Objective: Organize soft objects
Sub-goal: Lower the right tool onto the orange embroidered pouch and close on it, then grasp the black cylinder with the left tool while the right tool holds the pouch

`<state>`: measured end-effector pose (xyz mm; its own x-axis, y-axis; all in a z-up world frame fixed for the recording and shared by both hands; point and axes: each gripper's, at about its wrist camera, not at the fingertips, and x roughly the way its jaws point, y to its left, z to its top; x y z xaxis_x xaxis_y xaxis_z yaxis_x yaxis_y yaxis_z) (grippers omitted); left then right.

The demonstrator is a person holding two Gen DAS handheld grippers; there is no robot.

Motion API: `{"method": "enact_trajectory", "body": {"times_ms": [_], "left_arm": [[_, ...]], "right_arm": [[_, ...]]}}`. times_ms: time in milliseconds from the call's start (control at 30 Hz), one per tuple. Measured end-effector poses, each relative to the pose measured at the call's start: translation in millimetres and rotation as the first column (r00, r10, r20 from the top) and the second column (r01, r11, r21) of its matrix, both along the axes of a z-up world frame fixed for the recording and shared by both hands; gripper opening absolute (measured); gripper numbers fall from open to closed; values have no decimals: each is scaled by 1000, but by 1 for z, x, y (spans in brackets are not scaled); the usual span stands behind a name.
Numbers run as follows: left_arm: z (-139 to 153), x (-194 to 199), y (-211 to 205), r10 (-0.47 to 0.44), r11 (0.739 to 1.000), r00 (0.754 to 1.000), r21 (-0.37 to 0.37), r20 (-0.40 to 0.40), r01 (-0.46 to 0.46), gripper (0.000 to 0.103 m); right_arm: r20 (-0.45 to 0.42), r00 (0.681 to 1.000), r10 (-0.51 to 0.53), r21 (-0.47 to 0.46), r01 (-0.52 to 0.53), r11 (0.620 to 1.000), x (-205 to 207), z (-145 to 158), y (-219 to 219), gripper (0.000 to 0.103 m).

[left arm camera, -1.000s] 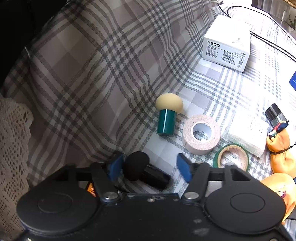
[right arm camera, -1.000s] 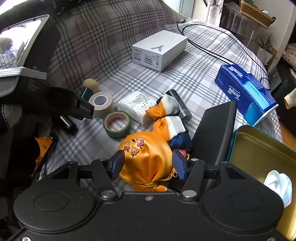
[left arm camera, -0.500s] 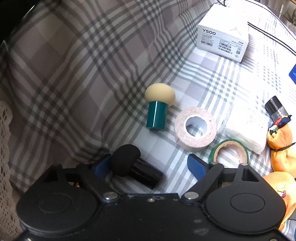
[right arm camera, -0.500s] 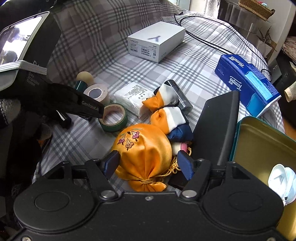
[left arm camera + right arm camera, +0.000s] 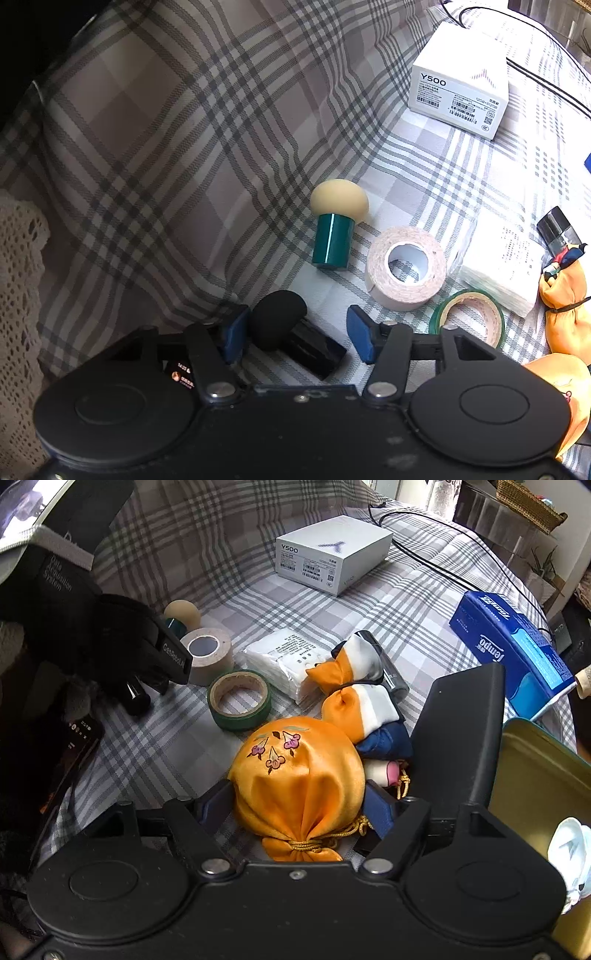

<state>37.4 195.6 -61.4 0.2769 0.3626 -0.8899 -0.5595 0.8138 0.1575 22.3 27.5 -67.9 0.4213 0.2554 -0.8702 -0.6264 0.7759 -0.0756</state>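
- Left gripper (image 5: 297,334): jaws closing around the black sponge puff (image 5: 279,319). Left pad touches the sponge head; right pad is clear of it, gap visible. Not clamped yet.
- Puff lies on its side on the plaid bedspread (image 5: 184,147), sponge head at 10 o'clock, black handle toward 4 o'clock.
- Beige puff with green base (image 5: 334,225) stands upright at 12 o'clock from the left gripper, well apart.
- Beige tape roll (image 5: 406,273) at 1 o'clock, green tape roll (image 5: 467,321) at 3 o'clock, touching each other.
- Right gripper (image 5: 295,805): jaws closing on the orange drawstring pouch (image 5: 299,771). Both pads sit at the pouch's flanks; cloth hides them, so firm clamp or not, can't tell.
- Pouch rests on the bedspread, tied neck at 6 o'clock, toward the camera.
- Orange-white-blue cloth bundle (image 5: 354,698) at 1 o'clock from the pouch, touching it.
- Open tin (image 5: 535,775) at 3 o'clock, black lid (image 5: 461,731) leaning between tin and pouch.
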Motion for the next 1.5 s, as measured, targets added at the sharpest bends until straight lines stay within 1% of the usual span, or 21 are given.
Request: {"method": "enact_trajectory", "body": {"times_ms": [100, 200, 267, 467, 567, 633, 700, 767, 800, 833, 900, 933, 1000, 1067, 1167, 1300, 1367, 1500], "left_arm": [[2, -2, 1, 1, 1000, 1000, -13, 9, 0, 52], [6, -4, 0, -9, 999, 1000, -32, 24, 10, 48], [12, -9, -1, -18, 998, 999, -56, 40, 20, 46], [18, -12, -5, -56, 995, 997, -80, 54, 61, 45], [20, -13, -5, -75, 990, 995, -114, 63, 82, 45], [22, -13, -6, -88, 986, 994, -136, 71, 97, 45], [21, -14, -5, -84, 986, 994, -139, 68, 93, 48], [16, -10, -2, -72, 983, 996, -164, 58, 81, 52], [14, -9, -1, -67, 981, 996, -177, 50, 75, 57], [11, -8, 1, -63, 981, 997, -182, 43, 70, 60], [8, -7, 1, -62, 983, 998, -172, 32, 66, 63], [7, -6, 1, -62, 984, 998, -167, 30, 66, 66], [6, -6, 0, -66, 983, 997, -169, 32, 70, 71], [5, -5, -2, -77, 981, 997, -174, 29, 81, 71], [0, -1, -3, -87, 983, 996, -163, 15, 89, 71], [0, -3, -3, -89, 983, 996, -156, 16, 91, 71], [1, -3, -5, -100, 985, 995, -140, 16, 102, 72], [-3, 0, -14, -151, 985, 988, -88, -18, 149, 73]], "right_arm": [[-22, 1000, -9, 9, 9, 1000, 1, 4, -3, 60], [-91, 995, -37, 60, 42, 997, 2, 11, -12, 59], [-118, 992, -43, 79, 53, 996, 0, 15, -18, 59], [-148, 988, -45, 112, 62, 992, -12, 28, -30, 60], [-176, 982, -64, 118, 85, 989, -11, 29, -34, 60], [-180, 981, -78, 106, 99, 989, -9, 27, -35, 60], [-177, 980, -94, 84, 110, 990, -8, 24, -35, 60], [-182, 977, -107, 71, 122, 990, -7, 21, -36, 60], [-186, 976, -112, 69, 126, 990, -6, 21, -37, 60], [-189, 975, -113, 68, 128, 989, -6, 20, -37, 60], [-189, 976, -113, 68, 127, 990, -7, 21, -37, 60], [-188, 976, -110, 69, 125, 990, -7, 22, -36, 60], [-188, 977, -104, 74, 119, 990, -8, 24, -36, 60], [-188, 977, -100, 79, 117, 990, -9, 26, -36, 60], [-187, 977, -104, 83, 121, 989, -9, 26, -36, 60], [-193, 975, -114, 88, 133, 987, -7, 27, -39, 60], [-195, 974, -116, 90, 136, 987, -7, 27, -39, 60], [-197, 973, -119, 95, 140, 986, -7, 28, -39, 60]]}}
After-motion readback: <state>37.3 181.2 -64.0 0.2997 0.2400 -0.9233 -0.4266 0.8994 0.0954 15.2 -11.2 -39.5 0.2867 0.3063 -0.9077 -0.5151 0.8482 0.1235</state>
